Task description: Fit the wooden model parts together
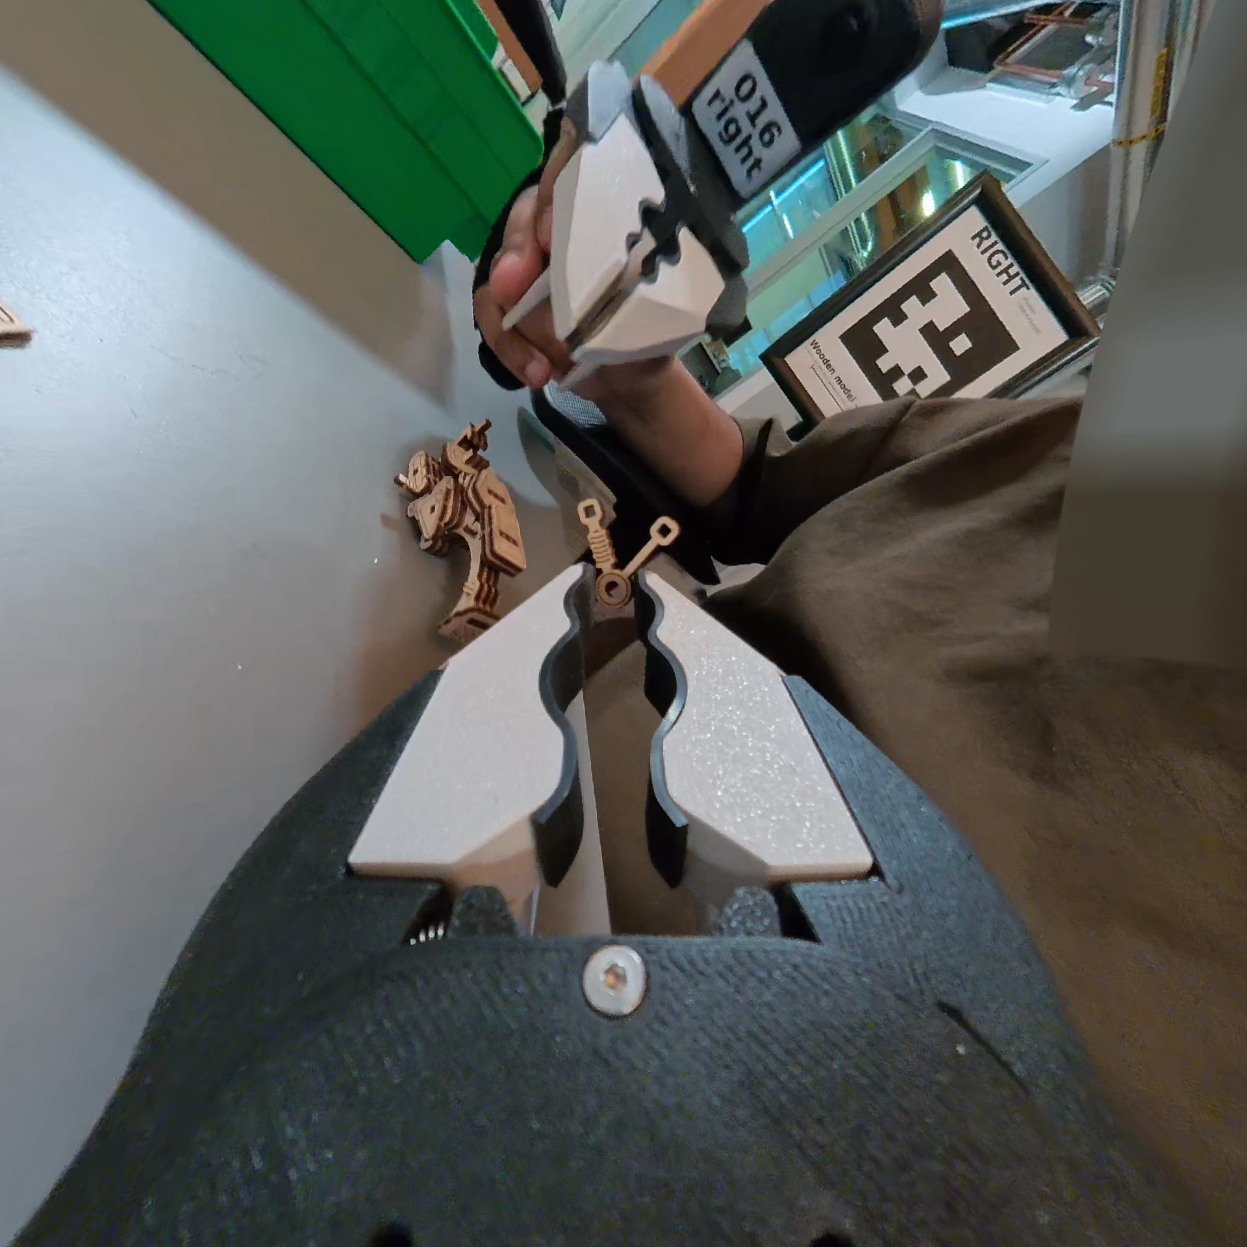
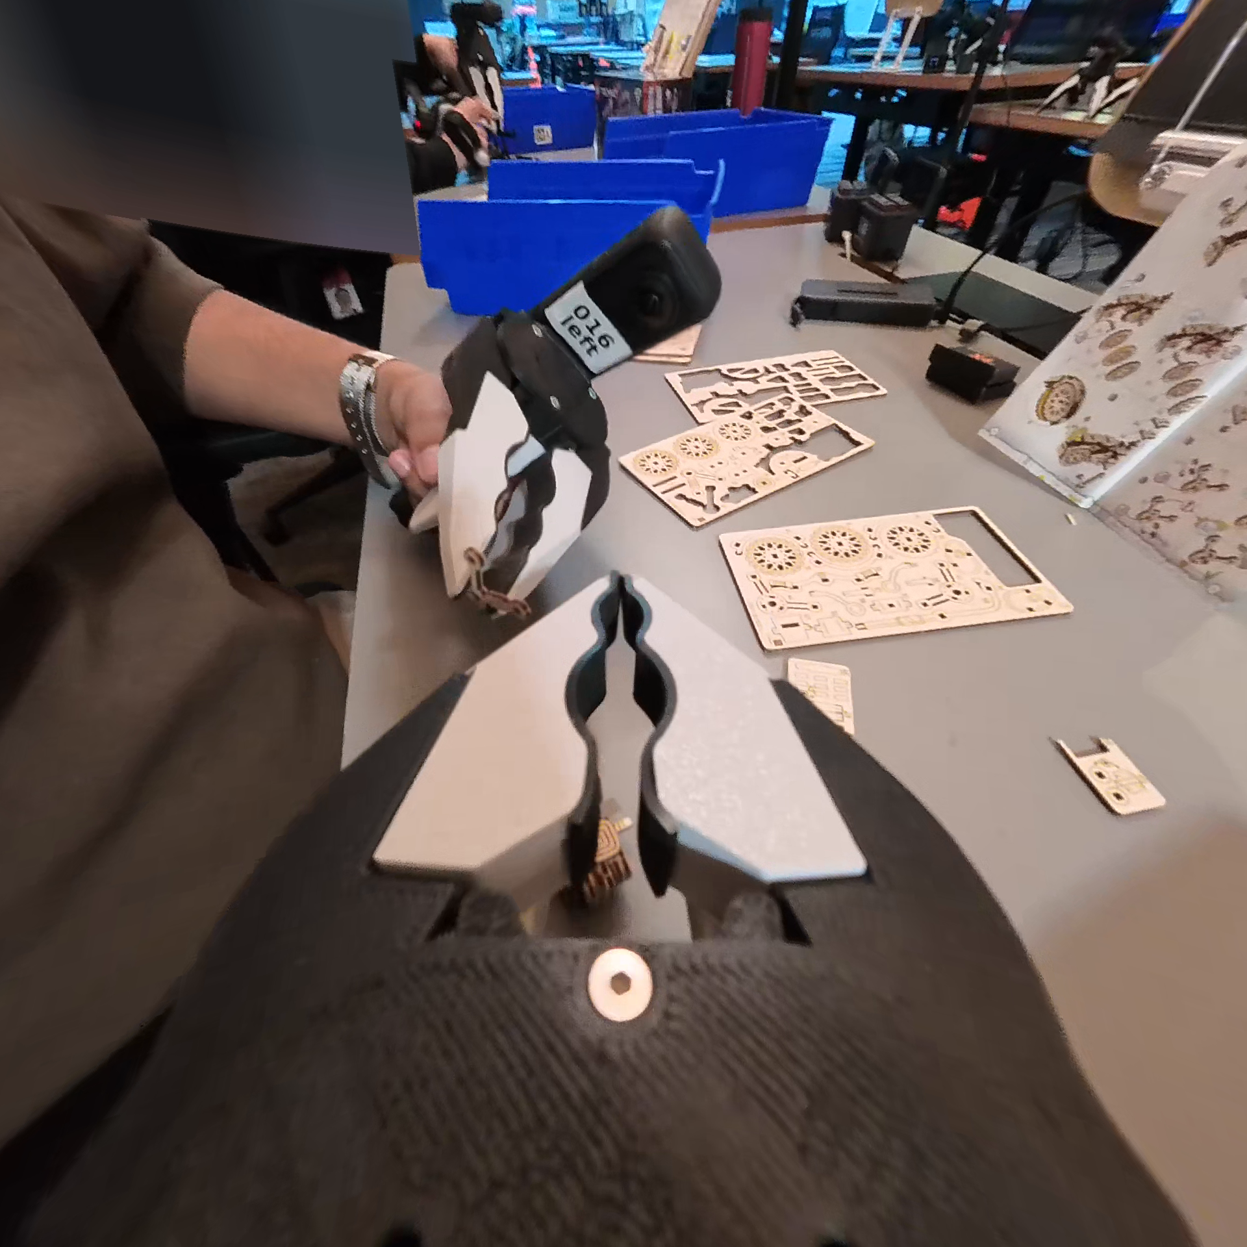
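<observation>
Left wrist view: the camera sits just behind the left gripper (image 1: 613,586) and looks forward along its fingers, rolled steeply, so that the grey table (image 1: 169,418) runs up the left side. It faces the person's brown sleeve (image 1: 911,540) at close range, with the right gripper (image 1: 573,357) near and above. Right wrist view: the camera sits just behind the right gripper (image 2: 619,586) and looks down and across the table (image 2: 945,742) toward far blue bins (image 2: 540,250). Shared ground: each view shows the other gripper, the left gripper (image 2: 492,594) appearing left of centre, plus table and sleeve (image 2: 101,472).
</observation>
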Demonstrator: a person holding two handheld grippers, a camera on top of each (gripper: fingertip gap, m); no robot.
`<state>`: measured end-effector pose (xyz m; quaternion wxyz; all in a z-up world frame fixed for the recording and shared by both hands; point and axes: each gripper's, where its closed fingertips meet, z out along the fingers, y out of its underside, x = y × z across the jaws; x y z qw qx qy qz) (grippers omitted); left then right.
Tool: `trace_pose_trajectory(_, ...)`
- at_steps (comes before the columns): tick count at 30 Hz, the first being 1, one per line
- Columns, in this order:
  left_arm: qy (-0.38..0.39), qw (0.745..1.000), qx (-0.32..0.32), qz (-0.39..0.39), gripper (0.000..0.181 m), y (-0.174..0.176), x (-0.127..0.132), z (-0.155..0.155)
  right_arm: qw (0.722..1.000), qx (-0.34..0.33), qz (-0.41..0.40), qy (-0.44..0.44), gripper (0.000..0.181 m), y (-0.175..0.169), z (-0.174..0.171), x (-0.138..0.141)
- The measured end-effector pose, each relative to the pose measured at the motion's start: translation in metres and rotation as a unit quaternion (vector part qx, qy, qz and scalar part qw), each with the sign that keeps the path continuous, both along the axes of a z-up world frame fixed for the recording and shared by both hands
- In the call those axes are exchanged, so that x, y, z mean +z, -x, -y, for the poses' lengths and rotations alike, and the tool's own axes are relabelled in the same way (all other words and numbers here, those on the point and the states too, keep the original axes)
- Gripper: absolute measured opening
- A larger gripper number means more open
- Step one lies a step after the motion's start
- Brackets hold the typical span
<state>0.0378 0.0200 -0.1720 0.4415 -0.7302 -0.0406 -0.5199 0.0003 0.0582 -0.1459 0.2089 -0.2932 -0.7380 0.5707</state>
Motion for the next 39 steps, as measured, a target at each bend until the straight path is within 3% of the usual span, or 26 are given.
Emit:
trace_pose_trajectory(7,-0.020,1.000,0.018,-0.010,0.009,0.010,0.009,-0.018,0.999,-0.031,-0.009,-0.020,0.004,-0.014,0.006,-0.005)
trace_pose_trajectory(10,-0.021,1.000,0.012,-0.013,0.009,0.010,0.009,-0.026,0.999,-0.007,-0.039,-0.007,0.029,-0.019,0.016,0.012)
trace_pose_trajectory(14,-0.014,1.000,0.004,-0.022,0.009,0.011,0.003,-0.032,0.996,0.027,-0.081,0.023,0.038,-0.018,0.020,0.041)
trace_pose_trajectory(16,-0.010,1.000,-0.004,-0.024,0.009,0.010,0.001,-0.031,0.996,0.031,-0.079,0.036,0.037,-0.015,0.018,0.046)
trace_pose_trajectory(20,-0.007,0.999,-0.029,-0.033,0.009,0.007,-0.001,-0.032,0.997,0.017,-0.058,0.040,0.032,-0.017,0.007,0.027)
trace_pose_trajectory(26,0.001,0.997,-0.069,-0.046,0.009,-0.002,-0.014,-0.022,0.999,0.004,-0.054,-0.006,0.022,-0.018,-0.007,0.009)
trace_pose_trajectory(39,-0.032,0.995,-0.083,-0.036,0.009,-0.009,0.001,-0.010,0.993,0.104,-0.022,-0.044,0.015,-0.028,0.026,-0.012)
